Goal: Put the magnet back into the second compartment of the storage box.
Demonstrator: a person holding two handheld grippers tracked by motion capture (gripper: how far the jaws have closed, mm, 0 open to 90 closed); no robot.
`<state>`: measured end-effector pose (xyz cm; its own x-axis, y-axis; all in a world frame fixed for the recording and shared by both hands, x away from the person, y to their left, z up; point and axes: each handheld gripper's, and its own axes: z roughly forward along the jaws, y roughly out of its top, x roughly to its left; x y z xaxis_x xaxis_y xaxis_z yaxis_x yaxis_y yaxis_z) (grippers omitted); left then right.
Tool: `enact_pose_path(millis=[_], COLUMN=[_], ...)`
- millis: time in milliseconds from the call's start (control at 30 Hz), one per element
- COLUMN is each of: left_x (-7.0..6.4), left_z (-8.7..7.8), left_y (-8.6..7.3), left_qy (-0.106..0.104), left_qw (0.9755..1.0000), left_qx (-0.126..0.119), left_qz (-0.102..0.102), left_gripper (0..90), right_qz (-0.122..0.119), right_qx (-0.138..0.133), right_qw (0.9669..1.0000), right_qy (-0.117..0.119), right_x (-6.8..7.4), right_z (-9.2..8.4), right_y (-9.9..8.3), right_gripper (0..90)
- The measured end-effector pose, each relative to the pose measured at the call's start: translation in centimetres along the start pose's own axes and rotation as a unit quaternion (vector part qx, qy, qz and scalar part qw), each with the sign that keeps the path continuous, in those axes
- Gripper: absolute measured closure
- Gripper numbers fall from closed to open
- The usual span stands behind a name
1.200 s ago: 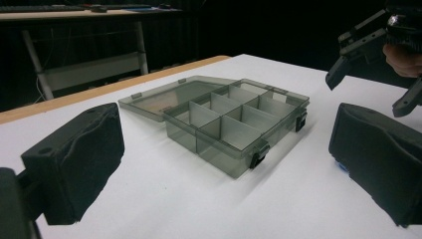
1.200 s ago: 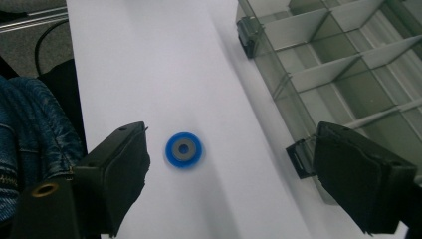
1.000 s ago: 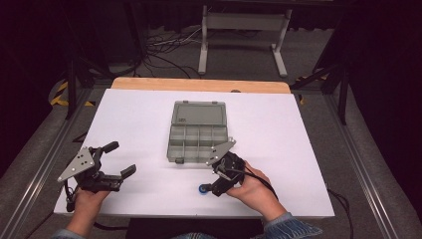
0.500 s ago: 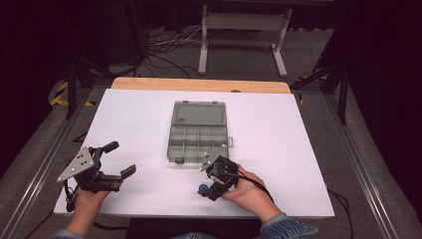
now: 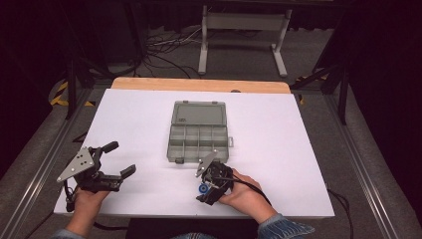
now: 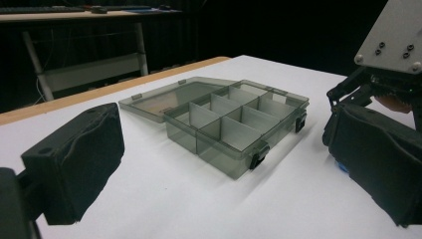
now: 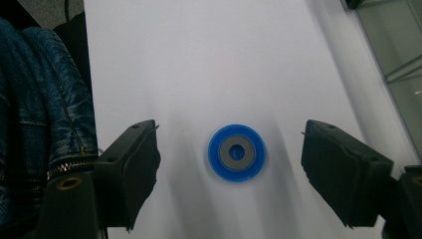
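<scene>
Closest to the person, near the front edge of the white table (image 5: 308,149), the right gripper (image 5: 205,191) points straight down with its jaws spread wide, and between them a small blue disc (image 7: 237,152) with a grey centre and a hole lies flat on the tabletop, touching neither pad. From where I stand the step looks like picking that disc up, and the aim is already good: in the right gripper view the disc sits almost midway between the two black jaws, perhaps a touch nearer the left one. To do it well I'd say lower until the pad tips nearly brush the table, since the piece is thin and lies flat, then close slowly so both pads meet its rim together; one pad arriving first would likely push it sliding across the smooth sheet. Off to the person's left, the left gripper (image 5: 123,160) rests low by the front corner, jaws likewise parted and empty, well away from the work, which is a sensible place for it. Farther back, in the middle of the table, the clear grey organiser box (image 5: 198,143) lies with its lid (image 5: 198,113) folded flat behind it and its compartments apparently empty, so a lifted disc would have a short carry forward to any cell.
</scene>
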<state>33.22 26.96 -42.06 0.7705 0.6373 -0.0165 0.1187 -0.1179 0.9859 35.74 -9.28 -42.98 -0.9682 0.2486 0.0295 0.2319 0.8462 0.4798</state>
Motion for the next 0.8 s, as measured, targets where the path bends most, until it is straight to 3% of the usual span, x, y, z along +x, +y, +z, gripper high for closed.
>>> enact_pose_path(millis=[300,533,667,800], left_x=[-0.02,-0.03,-0.05,-0.05], left_z=[0.04,0.07,0.10,0.10], left_y=[-0.02,-0.04,-0.04,-0.03], left_qy=[0.001,0.001,0.000,0.000], left_qw=[1.0000,1.0000,1.0000,1.0000], left_qx=[-0.001,0.000,0.000,0.000], left_qz=[0.000,-0.001,-0.001,-0.001], left_gripper=[1.8,1.8,1.8,1.8], right_qz=[0.000,-0.012,-0.018,-0.016], right_qx=[0.014,0.015,0.015,0.018], right_qw=[0.9999,0.9996,0.9996,0.9996], right_qy=[0.002,-0.022,-0.018,-0.016], right_x=[-0.32,-0.15,0.09,0.16], right_z=[0.52,0.52,0.50,0.48], right_y=[-0.30,-0.23,-0.14,-0.11], right_gripper=[40.7,53.4,61.4,62.4])
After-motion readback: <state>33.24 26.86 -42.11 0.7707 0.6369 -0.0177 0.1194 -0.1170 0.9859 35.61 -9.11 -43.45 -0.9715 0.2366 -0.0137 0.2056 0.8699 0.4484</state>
